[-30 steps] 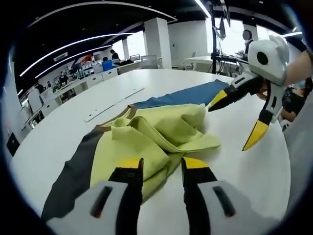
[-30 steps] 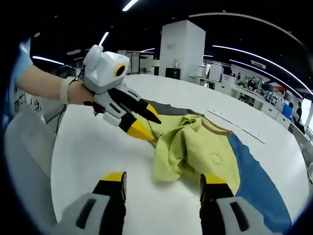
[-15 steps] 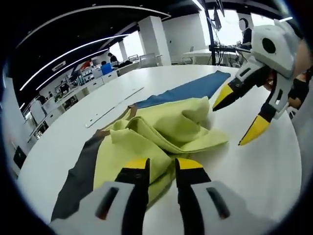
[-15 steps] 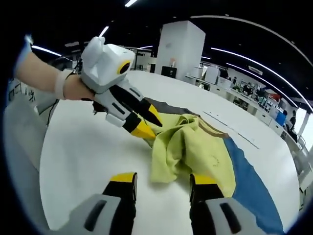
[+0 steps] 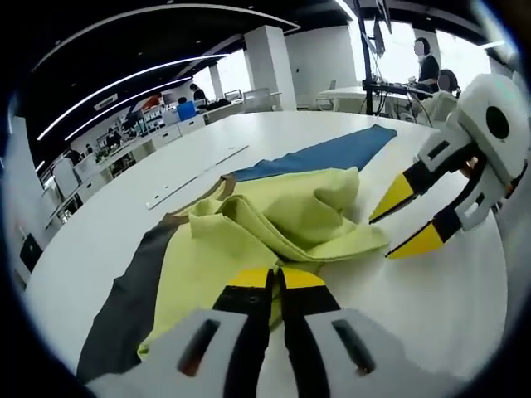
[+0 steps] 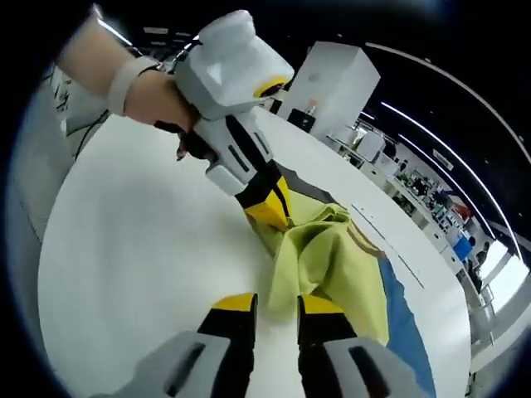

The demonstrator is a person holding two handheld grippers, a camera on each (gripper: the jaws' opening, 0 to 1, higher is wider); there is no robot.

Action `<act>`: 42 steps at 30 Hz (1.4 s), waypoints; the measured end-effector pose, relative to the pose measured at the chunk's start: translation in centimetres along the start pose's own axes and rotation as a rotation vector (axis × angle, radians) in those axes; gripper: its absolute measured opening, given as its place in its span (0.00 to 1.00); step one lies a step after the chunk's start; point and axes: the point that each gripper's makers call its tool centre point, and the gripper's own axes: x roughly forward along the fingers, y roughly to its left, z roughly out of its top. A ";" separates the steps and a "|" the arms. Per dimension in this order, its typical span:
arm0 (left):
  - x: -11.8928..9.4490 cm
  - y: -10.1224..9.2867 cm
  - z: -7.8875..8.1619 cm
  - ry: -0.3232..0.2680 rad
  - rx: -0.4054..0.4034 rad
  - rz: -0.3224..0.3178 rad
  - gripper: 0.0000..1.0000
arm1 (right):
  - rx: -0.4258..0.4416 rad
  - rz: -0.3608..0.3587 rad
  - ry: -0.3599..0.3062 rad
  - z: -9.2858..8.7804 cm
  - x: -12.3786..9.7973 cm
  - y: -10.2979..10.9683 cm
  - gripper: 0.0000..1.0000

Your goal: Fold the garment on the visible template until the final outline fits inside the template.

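White gripper [image 5: 274, 286] bodies carry black fingers [image 5: 249, 290] with yellow tips; a white wristband [image 6: 126, 80] is worn.

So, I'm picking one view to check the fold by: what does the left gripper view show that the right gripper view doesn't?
The left gripper view shows the right gripper side-on with its jaws apart, just off the cloth's edge, and people at desks far behind. The right gripper view shows the left gripper from outside, held by a hand, tips at the cloth. Both show the crumpled yellow garment, the template's blue part and grey part, and the white table.
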 end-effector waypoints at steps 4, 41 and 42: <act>-0.1 0.1 0.0 -0.001 -0.009 0.003 0.00 | -0.011 -0.008 0.013 -0.3 0.4 -0.1 0.11; -10.4 2.9 -3.1 0.012 -0.074 0.120 0.00 | 0.008 -0.034 0.061 -1.4 -5.9 -0.9 0.00; -10.7 2.9 -3.4 0.015 -0.075 0.124 0.00 | 0.004 -0.035 0.064 -1.6 -6.3 -0.8 0.00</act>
